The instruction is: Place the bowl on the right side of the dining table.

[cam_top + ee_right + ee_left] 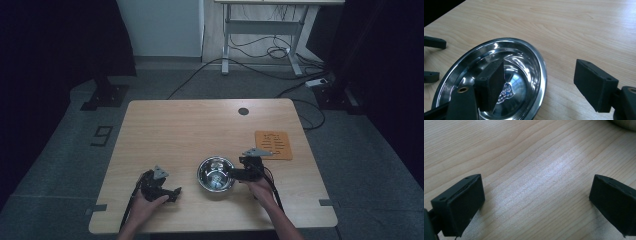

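At the near right of the pale wooden table [180,125], my right claw [540,82] stands wide open astride the rim of the shiny round steel bowl [529,62], one jaw inside, the other outside on the wood, gripping nothing yet. I judge the bowl light, stiff and slippery; its thin rolled rim is the place to pinch. A small printed sticker [505,92] sits in its bottom, too blurred to read. My left claw [536,202] gapes empty over bare wood, left of the bowl. Farther right lies a flat orange square mat [273,145] with illegible dark marks.
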